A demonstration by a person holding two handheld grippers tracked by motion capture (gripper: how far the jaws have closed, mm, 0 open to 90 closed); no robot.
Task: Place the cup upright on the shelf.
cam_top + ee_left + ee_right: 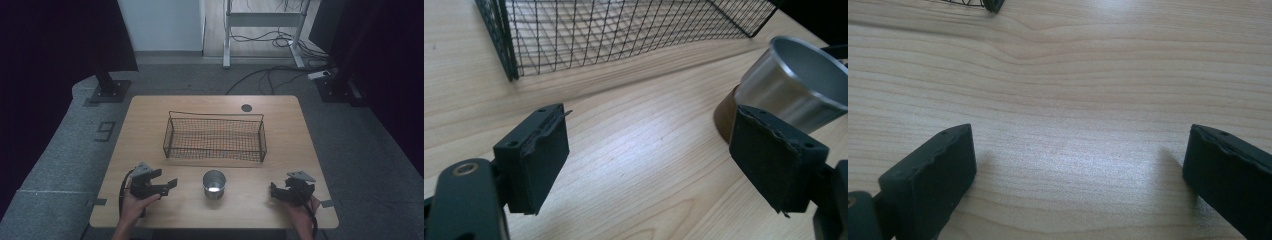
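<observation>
Left tongs [167,184] stand wide apart with nothing between the jaws, aimed across the tabletop [150,115] toward the metal cup [214,184]. In the left gripper view the cup [794,82] sits just beyond the right-hand pad, not between the pads. Right tongs [274,190] likewise gape wide over bare wood, holding nothing, well apart from the cup. The cup stands upright near the front edge, between both hands, with the wire basket [215,136] behind it.

Risk assessment: the cup is smooth, round and probably light. A pad arriving off-centre would likely nudge or tip it rather than straddle it. Closing on the thin rim alone could let it slip or roll.
</observation>
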